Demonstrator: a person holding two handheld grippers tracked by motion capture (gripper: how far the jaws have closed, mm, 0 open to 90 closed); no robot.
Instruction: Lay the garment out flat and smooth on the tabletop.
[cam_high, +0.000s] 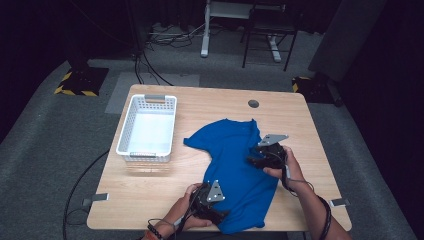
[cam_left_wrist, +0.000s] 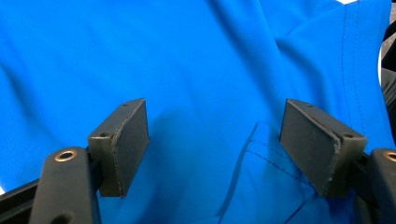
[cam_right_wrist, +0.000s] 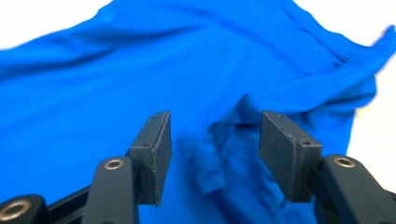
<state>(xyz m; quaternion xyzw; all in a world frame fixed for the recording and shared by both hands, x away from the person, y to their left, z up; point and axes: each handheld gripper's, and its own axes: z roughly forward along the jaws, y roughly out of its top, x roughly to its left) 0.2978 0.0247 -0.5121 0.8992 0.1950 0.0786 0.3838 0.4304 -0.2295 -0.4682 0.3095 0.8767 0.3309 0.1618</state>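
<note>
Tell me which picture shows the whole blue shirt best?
The high view: there the blue shirt lies spread across the table, collar to hem, beside the white basket. The left gripper view shows close-up fabric and a stitched seam between open tongs. The right gripper view shows rumpled folds near one edge.

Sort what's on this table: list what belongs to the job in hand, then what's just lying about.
In the job:
blue T-shirt, spread on the table
left hand-held gripper, open at its near hem
right hand-held gripper, open at its right edge

Lying about:
white basket, apart from the shirt
round grey disc near the far edge
</note>
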